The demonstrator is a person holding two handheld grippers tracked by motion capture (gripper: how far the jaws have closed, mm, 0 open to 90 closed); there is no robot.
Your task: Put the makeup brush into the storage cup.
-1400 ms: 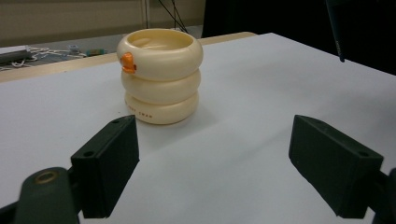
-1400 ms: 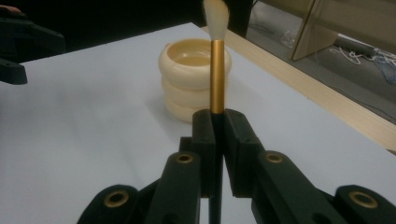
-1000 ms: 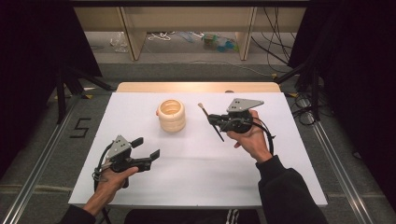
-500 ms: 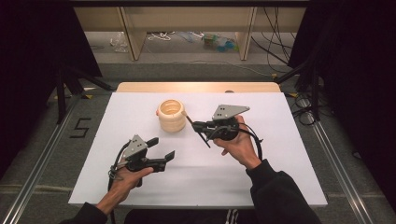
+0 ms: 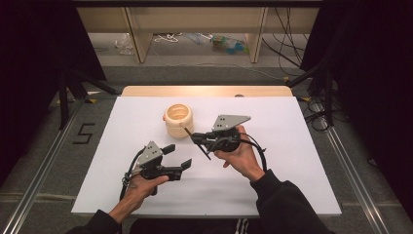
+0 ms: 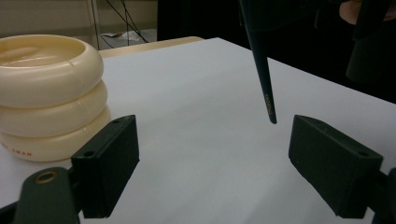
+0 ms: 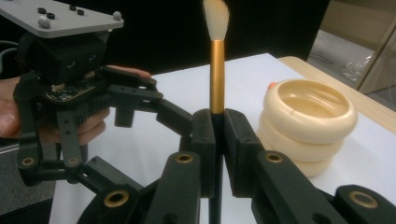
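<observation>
both grippers moved in toward the table centre since a second ago: right gripper (image 5: 196, 138) slid left toward the cream holder (image 5: 178, 120), left gripper (image 5: 178, 156) came right and slightly forward. holder hasn't moved.

right gripper jaws are clamped together on the brush (image 7: 215, 70). gold ferrule and pale bristle tuft stick up past the jaws in the right gripper view. dark handle runs back below them. in the high view the bristle end sits just beside the holder's near right side; contact can't be confirmed. handle's tapered tip (image 6: 269, 109) hangs just above the white sheet (image 5: 292, 146) in the left gripper view, between that gripper's two jaws but farther off.

left gripper jaws stand wide apart, nothing between the pads, near the front left of the sheet. right hand (image 5: 241, 155) grips its tool from behind.

holder is a stacked-ring pot, upright, back centre of the sheet.
</observation>
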